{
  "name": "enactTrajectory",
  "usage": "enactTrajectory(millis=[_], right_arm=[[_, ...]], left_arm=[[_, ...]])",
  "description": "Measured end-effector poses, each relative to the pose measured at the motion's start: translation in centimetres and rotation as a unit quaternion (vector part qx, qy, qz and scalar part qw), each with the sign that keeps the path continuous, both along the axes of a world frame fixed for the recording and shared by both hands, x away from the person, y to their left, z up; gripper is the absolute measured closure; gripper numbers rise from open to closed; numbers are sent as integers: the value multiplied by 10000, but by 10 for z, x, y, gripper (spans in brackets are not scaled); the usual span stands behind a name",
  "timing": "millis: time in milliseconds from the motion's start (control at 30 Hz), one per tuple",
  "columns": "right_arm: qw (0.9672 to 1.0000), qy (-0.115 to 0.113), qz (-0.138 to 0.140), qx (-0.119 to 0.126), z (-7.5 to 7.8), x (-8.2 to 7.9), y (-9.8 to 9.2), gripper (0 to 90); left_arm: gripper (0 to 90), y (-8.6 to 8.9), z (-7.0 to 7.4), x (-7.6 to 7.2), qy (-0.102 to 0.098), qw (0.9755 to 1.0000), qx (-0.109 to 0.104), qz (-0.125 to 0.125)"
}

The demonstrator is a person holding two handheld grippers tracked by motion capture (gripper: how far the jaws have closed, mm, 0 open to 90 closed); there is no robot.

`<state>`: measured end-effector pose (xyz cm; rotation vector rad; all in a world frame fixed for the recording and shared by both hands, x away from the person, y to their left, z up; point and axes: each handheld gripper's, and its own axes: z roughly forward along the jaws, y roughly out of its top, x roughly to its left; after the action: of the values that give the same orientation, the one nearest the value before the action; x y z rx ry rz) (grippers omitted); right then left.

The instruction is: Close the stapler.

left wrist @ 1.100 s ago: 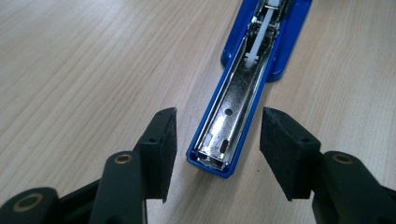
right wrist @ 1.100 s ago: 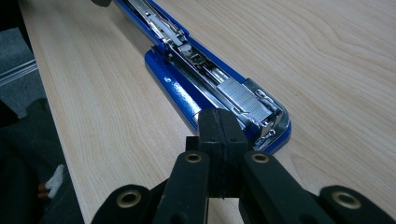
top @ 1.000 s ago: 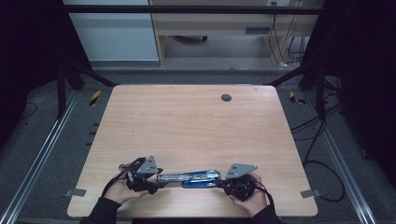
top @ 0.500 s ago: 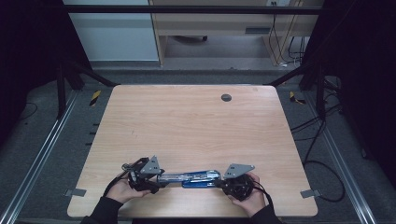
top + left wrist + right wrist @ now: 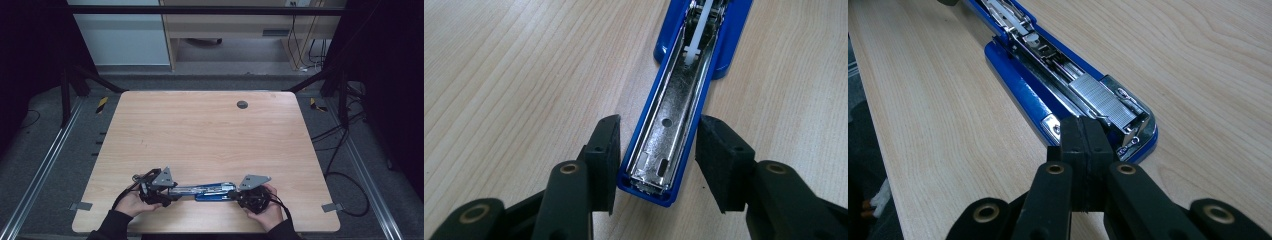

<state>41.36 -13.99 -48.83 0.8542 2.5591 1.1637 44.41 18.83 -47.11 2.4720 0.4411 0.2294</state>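
Opened blue stapler (image 5: 207,190) lies along the table's (image 5: 210,135) near edge, the sole obstacle. Beyond the stapler, bare wood extends to a small grommet (image 5: 242,104).

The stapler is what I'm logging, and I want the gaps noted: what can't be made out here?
- High view: stapler too small for its staples to be seen; its ends are covered by the left claw and right claw.
- Left gripper view: its far end is cut by the top edge.
- Right gripper view: shut pads hide whether they touch it.

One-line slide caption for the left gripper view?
Open left gripper straddles the flipped-open blue stapler arm on the wooden table.
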Motion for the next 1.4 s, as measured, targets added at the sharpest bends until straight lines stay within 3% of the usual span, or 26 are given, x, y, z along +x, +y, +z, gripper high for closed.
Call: enactTrajectory(millis=[567, 900, 1400], right_arm=[[10000, -18, 1, 10, -1, 1, 1, 900], [10000, -20, 12, 4, -1, 1, 1, 900], [10000, -14, 14, 13, -1, 1, 1, 900]], left_arm=[[547, -1, 3, 5, 179, 9997, 93, -121], [560, -2, 7, 7, 177, 9993, 221, -264], [568, -4, 14, 7, 193, 9990, 249, -314]])
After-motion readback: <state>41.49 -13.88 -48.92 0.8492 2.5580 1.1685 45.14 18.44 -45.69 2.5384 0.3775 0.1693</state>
